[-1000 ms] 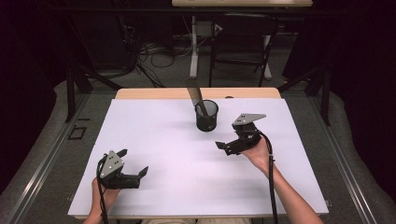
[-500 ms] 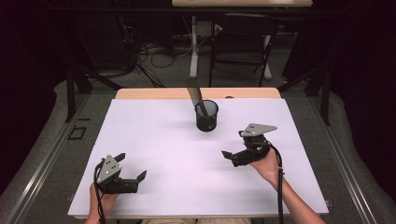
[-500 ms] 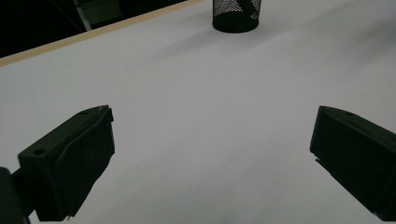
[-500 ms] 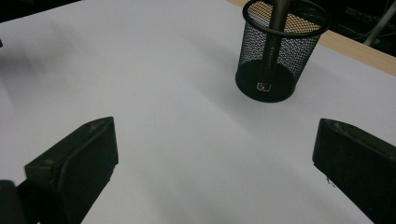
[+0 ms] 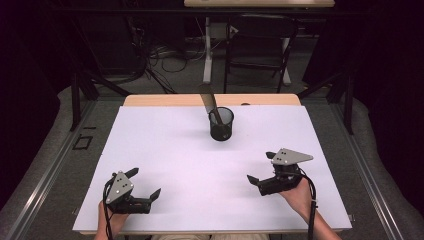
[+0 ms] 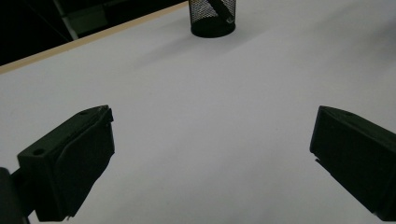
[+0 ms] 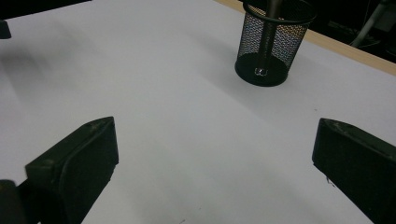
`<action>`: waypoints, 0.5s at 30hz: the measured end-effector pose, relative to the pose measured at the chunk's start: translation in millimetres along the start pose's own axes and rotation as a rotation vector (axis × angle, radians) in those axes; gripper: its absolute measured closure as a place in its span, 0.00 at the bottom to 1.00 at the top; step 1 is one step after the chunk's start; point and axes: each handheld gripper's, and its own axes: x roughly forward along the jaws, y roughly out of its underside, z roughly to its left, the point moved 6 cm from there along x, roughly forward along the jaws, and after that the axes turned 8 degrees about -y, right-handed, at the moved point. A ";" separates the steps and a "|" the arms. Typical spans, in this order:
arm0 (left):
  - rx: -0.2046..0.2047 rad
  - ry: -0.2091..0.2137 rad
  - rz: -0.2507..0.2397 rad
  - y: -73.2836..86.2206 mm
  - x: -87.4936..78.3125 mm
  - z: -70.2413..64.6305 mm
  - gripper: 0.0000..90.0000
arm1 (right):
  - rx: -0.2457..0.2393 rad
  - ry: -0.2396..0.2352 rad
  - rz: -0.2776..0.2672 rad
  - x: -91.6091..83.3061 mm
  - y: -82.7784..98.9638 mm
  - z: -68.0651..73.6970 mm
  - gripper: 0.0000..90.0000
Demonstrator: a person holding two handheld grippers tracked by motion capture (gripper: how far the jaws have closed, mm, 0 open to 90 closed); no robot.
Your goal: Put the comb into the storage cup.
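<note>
A black mesh cup (image 5: 221, 125) stands upright on the white table top (image 5: 155, 145), back of centre, with a dark stick-like thing (image 5: 208, 101) leaning out of it to the back left. My left gripper (image 5: 146, 182) is held low at the near left corner, jaws wide open and empty. My right gripper (image 5: 260, 167) hovers at the near right, open and empty too, well short of the cup. In the left gripper view the cup (image 6: 212, 19) is far ahead of the left gripper (image 6: 212, 119). In the right gripper view the cup (image 7: 271, 46) lies ahead right of the right gripper (image 7: 215, 128).
A bare wooden strip (image 5: 165, 100) edges the table's far side. Behind it are a chair (image 5: 257, 50), desk legs and cables on the floor. Metal rails (image 5: 55, 170) run along both sides. A tip of the other gripper (image 7: 3, 29) shows far left.
My right gripper has drawn back from beside the cup toward the near right edge. My left gripper has slid a little nearer the front edge. Both stay open.
</note>
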 end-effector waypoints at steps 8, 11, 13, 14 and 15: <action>-0.005 -0.002 -0.003 5.2 -5.9 -0.8 0.00 | 0.002 0.019 -0.018 -7.7 15.2 7.4 0.00; -0.001 0.004 0.000 7.0 -6.9 -2.1 0.00 | 0.004 0.025 -0.030 -11.0 19.5 9.3 0.00; 0.001 0.006 0.003 8.1 -7.7 -2.7 0.00 | 0.002 0.031 -0.037 -12.9 22.4 10.4 0.00; 0.000 0.007 0.002 8.2 -7.8 -2.9 0.00 | 0.004 0.028 -0.036 -13.7 24.2 11.3 0.00; 0.004 0.008 0.002 8.1 -8.0 -3.0 0.00 | 0.002 0.030 -0.039 -14.4 25.7 11.8 0.00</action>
